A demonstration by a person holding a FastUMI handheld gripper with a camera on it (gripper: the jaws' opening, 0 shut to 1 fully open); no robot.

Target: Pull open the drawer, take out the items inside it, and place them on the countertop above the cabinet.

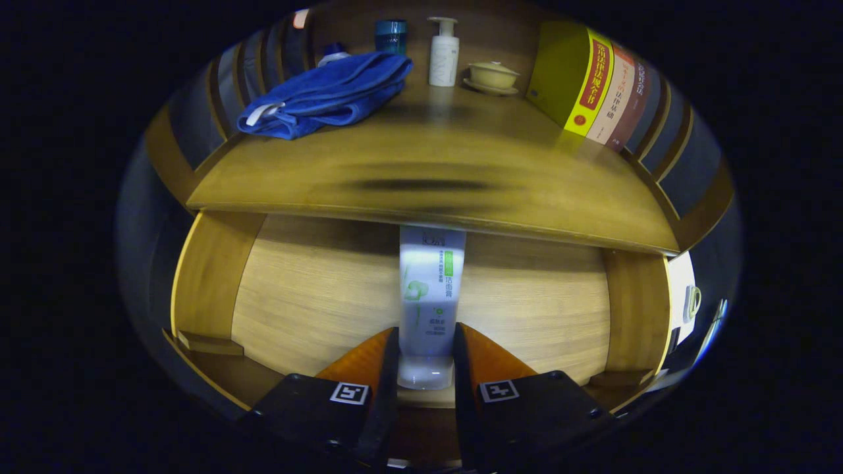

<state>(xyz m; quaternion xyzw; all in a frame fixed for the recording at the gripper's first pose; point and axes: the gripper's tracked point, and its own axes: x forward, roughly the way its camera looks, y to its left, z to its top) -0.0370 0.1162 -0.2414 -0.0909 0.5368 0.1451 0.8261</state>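
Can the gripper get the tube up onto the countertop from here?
Probably yes: the gripper looks shut on the tube in the open drawer, and bare countertop lies just above, ahead of the towel.

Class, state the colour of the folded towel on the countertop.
Blue; the towel shows best in the gripper view.

Drawer [296,296] stands pulled open below the countertop [428,178]; a tube [428,296] lies lengthwise on its floor, cap end between the fingers of the gripper [425,359], far end under the countertop's front edge. On the countertop: folded towel [326,95] rear left, jar [391,34] behind it, pump bottle [444,52] rear centre, lidded cup on saucer [492,76] just to its right, row of books [593,85] upright far right.
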